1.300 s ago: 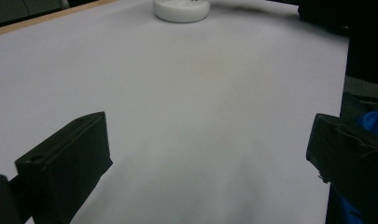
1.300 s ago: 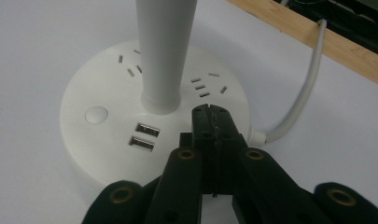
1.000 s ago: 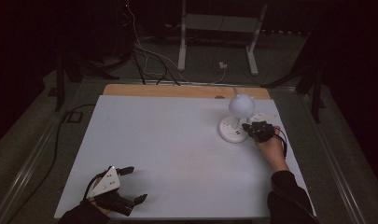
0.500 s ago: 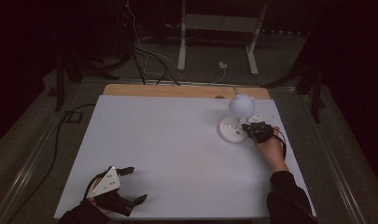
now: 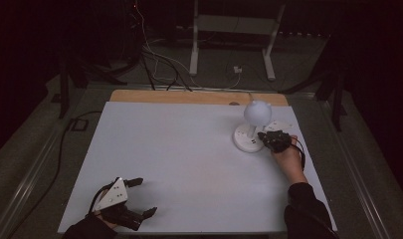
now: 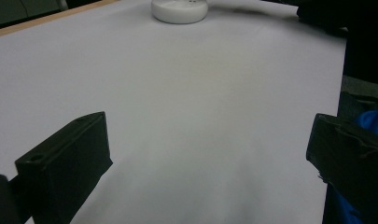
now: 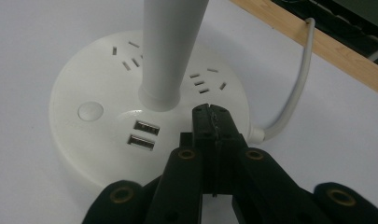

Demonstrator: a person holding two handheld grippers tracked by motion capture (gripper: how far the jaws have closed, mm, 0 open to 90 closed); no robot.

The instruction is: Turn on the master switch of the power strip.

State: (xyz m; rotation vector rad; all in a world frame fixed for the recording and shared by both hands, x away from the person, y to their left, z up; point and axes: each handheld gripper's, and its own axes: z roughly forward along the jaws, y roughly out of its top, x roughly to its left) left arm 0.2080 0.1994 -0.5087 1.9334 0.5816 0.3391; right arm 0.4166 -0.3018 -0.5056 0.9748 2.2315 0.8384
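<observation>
Pretty much everything here is white: the round white plastic lamp base with sockets [image 7: 107, 126] has a white stem [image 7: 170, 51], a white ball-shaped head [image 5: 257, 112] and a white cable [image 7: 296, 88], with grey slots and silver USB ports on it. The table [image 5: 189, 154] has a plain white top with a light wooden strip [image 5: 189, 96] along the far edge. Both tools are matte black, the right tool [image 7: 210, 122] and the left tool [image 5: 139, 198], which has a pale grey three-cornered plate on top.

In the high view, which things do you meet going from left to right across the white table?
Left gripper → lamp base → right gripper → right hand.
</observation>
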